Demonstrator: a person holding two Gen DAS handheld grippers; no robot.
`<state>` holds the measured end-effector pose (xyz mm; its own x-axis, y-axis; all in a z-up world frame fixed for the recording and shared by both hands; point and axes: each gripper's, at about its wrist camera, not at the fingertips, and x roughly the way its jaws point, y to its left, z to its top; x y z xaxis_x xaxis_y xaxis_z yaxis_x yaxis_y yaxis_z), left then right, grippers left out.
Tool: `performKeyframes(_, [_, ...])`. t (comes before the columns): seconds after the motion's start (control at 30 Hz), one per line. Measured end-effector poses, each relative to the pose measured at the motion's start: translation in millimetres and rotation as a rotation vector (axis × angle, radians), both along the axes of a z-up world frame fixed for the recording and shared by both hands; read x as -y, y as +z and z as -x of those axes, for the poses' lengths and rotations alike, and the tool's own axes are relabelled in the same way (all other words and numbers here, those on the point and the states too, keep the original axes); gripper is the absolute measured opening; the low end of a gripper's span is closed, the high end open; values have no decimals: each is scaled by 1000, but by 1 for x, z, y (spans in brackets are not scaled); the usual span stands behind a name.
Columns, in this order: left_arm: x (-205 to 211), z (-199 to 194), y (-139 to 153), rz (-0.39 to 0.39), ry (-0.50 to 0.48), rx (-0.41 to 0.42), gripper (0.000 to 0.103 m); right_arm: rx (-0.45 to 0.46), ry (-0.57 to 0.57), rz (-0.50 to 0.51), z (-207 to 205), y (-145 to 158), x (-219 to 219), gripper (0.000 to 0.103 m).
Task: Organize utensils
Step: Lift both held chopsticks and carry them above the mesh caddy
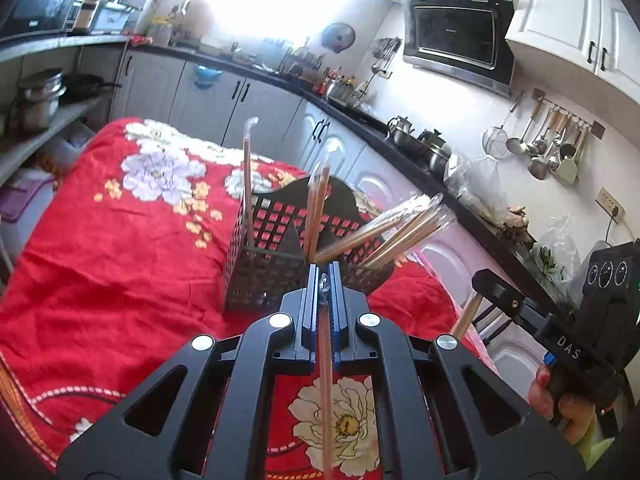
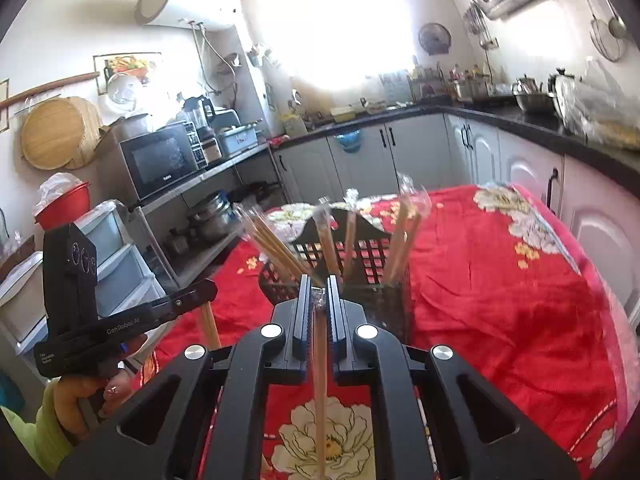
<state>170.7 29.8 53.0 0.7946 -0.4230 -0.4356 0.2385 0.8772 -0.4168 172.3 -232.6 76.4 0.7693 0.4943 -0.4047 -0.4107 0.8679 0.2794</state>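
A black perforated utensil basket stands on a table under a red floral cloth. Several plastic-wrapped wooden chopsticks lean in its compartments. My left gripper hovers just in front of the basket, shut on a wrapped chopstick pair that hangs down between its fingers. My right gripper is likewise shut on a wrapped chopstick pair near the basket. Each gripper appears in the other's view, the right gripper and the left gripper, each held by a hand.
A dark counter over white cabinets runs behind and beside the table. An open shelf with pots, a microwave and a plastic drawer unit line the other side. Ladles hang on the wall.
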Motion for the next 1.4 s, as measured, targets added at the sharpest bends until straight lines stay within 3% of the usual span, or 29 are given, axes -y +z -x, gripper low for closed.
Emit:
performKeyframes(0.9, [6, -9, 100, -56, 5, 222, 2, 229, -39, -9, -5, 82, 7, 8])
performKeyframes(1.4, [-1, -35, 128, -133, 82, 286, 2, 266, -105, 8, -38, 106, 16, 7])
